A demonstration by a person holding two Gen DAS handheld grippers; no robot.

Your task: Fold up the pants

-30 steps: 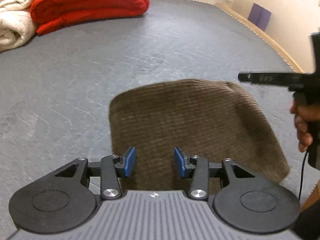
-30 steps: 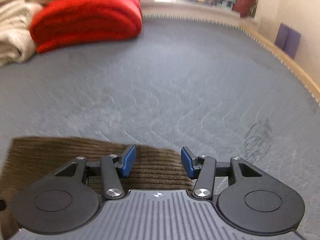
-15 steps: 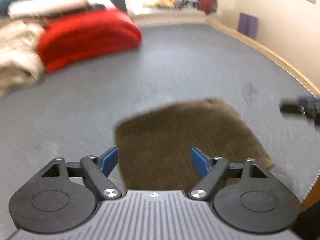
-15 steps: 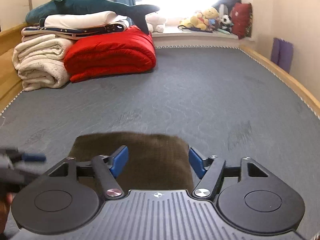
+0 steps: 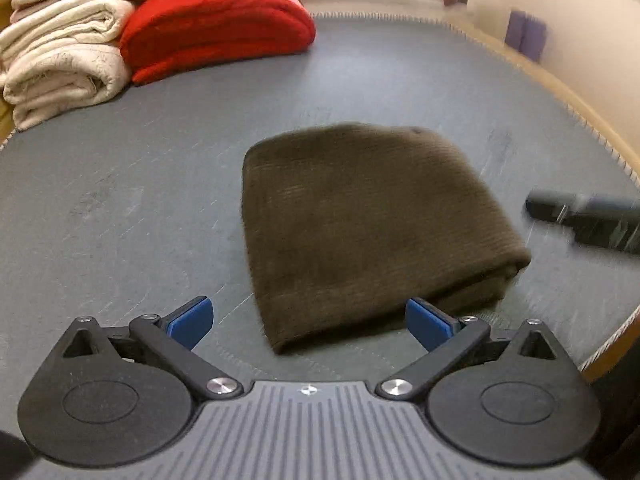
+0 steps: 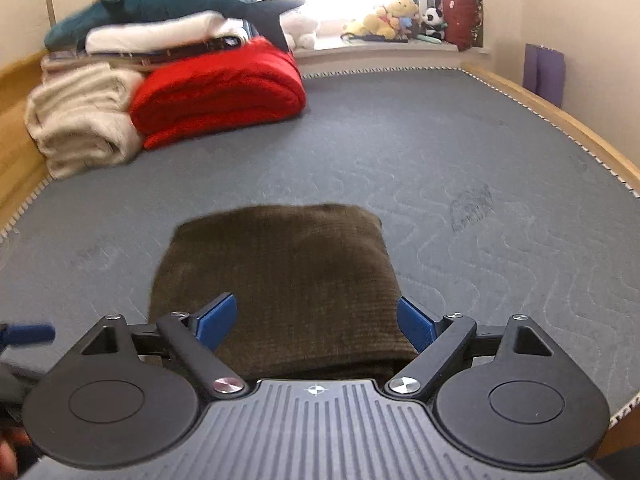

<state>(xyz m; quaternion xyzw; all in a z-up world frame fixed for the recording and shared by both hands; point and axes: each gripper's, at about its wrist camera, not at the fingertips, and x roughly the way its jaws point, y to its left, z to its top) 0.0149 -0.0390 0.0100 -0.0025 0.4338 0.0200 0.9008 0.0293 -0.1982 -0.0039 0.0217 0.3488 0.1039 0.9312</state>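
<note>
The pants (image 5: 368, 232) lie as a compact brown square on the grey mattress (image 5: 120, 184), in the open middle of it, well apart from the red blanket (image 5: 216, 28) and the cream blanket (image 5: 64, 64) stacked at the far left corner. Judged from how they lie, the folding looks about finished: edges roughly even, layers showing at the near right corner.

The left gripper (image 5: 308, 322) has just been opening and now stands with its fingers (image 5: 190, 320) spread wide, nothing between them — the pants sit beyond the tips, not touched. The right gripper (image 6: 316, 322) has likewise just been opening; its fingers (image 6: 218, 320) are spread wide too and empty, with the pants in line behind them rather than pinched. In the left view the right gripper shows only as a dark blur just right of the pants.

What could go wrong from here:

- A blue pad could catch the ribbed cloth on the way out, if either gripper dips while pulling away from the pants, and drag the top layer open.
- The near right corner of the pants looks thick and a little loose — springy cloth may relax and let the layers slide out of line.
- The pants lie nearer the mattress's right front edge than its centre; a stray nudge from the right gripper could push them toward that edge.
- If another fold is attempted, the stack is already bulky and wide-open fingers may grip only the upper layers.
</note>
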